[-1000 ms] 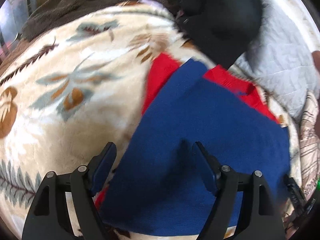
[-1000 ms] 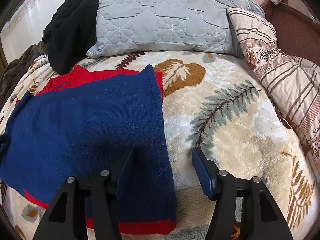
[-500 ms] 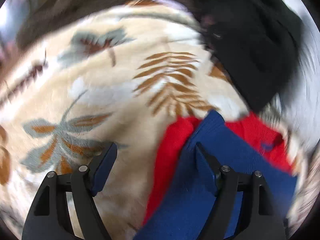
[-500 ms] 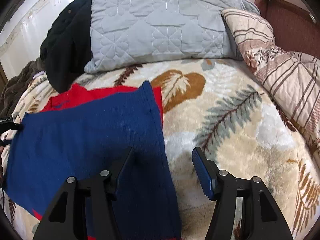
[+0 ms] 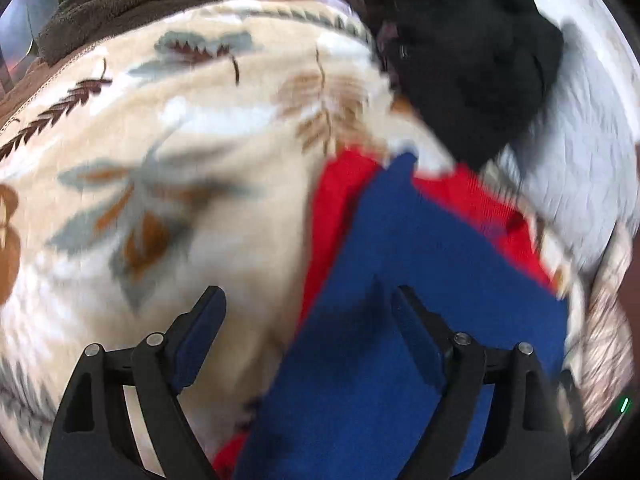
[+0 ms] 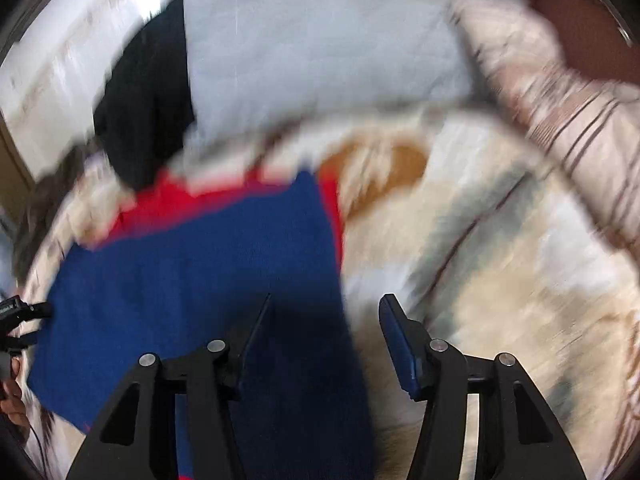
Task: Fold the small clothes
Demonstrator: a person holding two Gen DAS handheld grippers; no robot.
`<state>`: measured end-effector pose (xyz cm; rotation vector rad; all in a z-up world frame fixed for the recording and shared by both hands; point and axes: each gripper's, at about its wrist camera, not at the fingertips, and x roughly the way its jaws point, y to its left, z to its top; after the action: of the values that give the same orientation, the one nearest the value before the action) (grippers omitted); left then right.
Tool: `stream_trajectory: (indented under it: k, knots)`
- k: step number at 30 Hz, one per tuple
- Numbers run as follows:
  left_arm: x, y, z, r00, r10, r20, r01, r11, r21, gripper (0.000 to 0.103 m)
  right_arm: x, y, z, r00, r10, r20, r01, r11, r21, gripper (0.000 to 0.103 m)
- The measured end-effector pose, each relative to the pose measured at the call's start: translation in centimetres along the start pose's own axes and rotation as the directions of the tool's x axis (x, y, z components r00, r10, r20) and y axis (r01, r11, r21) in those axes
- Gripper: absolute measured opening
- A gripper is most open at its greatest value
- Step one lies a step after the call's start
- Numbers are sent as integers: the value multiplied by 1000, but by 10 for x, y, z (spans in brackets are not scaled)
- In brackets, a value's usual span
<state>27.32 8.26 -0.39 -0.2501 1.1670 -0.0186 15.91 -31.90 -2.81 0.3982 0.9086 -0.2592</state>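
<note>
Lying on the bed's leaf-print blanket (image 5: 208,208), the blue-and-red sweater (image 6: 192,264) looks folded, though blurred; both tools, left (image 5: 308,320) and right (image 6: 326,322), gape, gripping nothing.

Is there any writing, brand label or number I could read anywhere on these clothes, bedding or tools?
None can be read.
Blue and red sweater: no print or tag shows.
Floral blanket: leaf pattern only.
Left gripper and right gripper: no markings visible.
Both views are motion-blurred, so small text would be lost.
</note>
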Motion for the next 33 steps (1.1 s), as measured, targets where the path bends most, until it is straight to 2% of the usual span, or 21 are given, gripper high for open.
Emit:
stream_trajectory:
  k: [1,3,4,6,8,11,12,14,15,18,20,22,24,26,29,31,33]
  knots:
    - [9,-3,-8,1000,19,-24,-18,1000,17,86,1,-1,-3,1000,11,18,-11,1000,5,51]
    - [6,-10,-17,998,60,27,-62,995,78,87,-10,-1,1,999,-5,40,5,1000,6,51]
    - [2,-13,-18,997,78,15,-79,993,93,87,-20,-2,2,997,-25,73,25,1000,6,51]
    - [-7,-12,-20,999,38,-17,-37,996,75,86,-36,-3,-2,992,-21,121,20,1000,9,54]
    - [-18,-8,-26,1000,-1,-3,1,999,54,86,-42,-6,-6,994,2,110,-4,1000,24,53]
    - [-21,2,-48,1000,5,5,-6,999,44,86,-19,-3,-16,999,-36,-6,37,999,7,53]
    - [-18,7,-52,1000,9,-4,-9,999,36,87,-18,0,-20,999,-47,0,47,999,-2,52]
    - [-20,4,-59,999,12,47,-15,998,55,87,-28,5,-17,997,-74,37,74,997,1,52]
    - [-22,2,-60,999,18,46,-21,998,65,87,-39,11,-16,995,-71,76,71,997,-3,54]
    - [-30,6,-54,998,-47,32,46,998,46,87,-65,32,-20,990,4,141,2,999,-38,56]
    - [-40,16,-44,993,-88,79,89,996,-12,87,-72,50,-27,987,64,144,-52,995,-80,57]
    - [-40,21,-39,993,-87,85,89,996,-17,87,-73,75,-39,987,102,124,-83,985,-150,59]
    - [-26,24,-35,998,-52,36,52,999,-7,87,-68,99,-48,990,105,96,-81,971,-223,59]
    - [-18,24,-34,999,-49,-2,49,999,-2,87,-58,114,-55,995,82,64,-62,960,-272,59]
    - [-19,21,-31,999,-38,2,38,999,17,87,-45,125,-61,999,29,38,-18,963,-267,61]
    - [-19,22,-28,999,-39,1,39,999,18,87,-51,132,-61,996,70,54,-55,967,-247,61]
    - [-25,33,-24,998,-66,16,66,998,-23,87,-59,146,-62,989,136,53,-118,958,-262,61]
